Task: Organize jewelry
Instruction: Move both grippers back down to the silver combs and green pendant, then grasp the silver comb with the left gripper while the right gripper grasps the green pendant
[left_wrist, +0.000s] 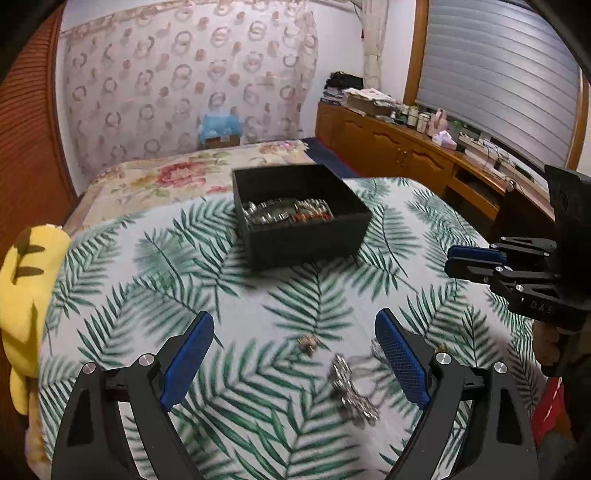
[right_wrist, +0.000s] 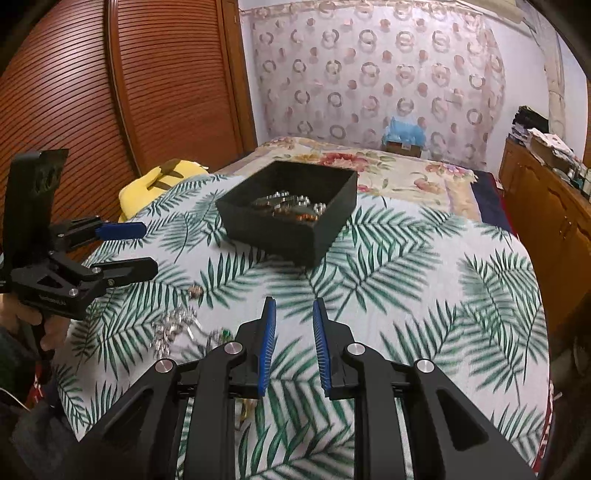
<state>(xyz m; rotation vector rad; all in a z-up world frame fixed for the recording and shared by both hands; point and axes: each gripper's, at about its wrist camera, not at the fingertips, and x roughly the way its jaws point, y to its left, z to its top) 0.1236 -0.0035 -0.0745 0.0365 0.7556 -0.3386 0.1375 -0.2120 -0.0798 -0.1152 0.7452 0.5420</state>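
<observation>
A black open box (left_wrist: 303, 218) holding silver and orange jewelry sits on the palm-leaf cloth; it also shows in the right wrist view (right_wrist: 291, 214). Loose silver chains (left_wrist: 351, 387) and a small gold piece (left_wrist: 308, 341) lie on the cloth in front of the box. My left gripper (left_wrist: 295, 332) is open wide, low over the cloth, with the chains by its right finger. In the right wrist view the left gripper (right_wrist: 146, 249) is open above the chains (right_wrist: 173, 328). My right gripper (right_wrist: 293, 314) has a narrow gap and holds nothing; from the left it (left_wrist: 452, 258) looks nearly closed.
A yellow plush toy (left_wrist: 26, 295) lies at the bed's left edge. A floral quilt (left_wrist: 166, 181) lies behind the box. A wooden cabinet (left_wrist: 406, 151) with clutter runs along the right. A wooden slatted door (right_wrist: 110, 92) stands at the left.
</observation>
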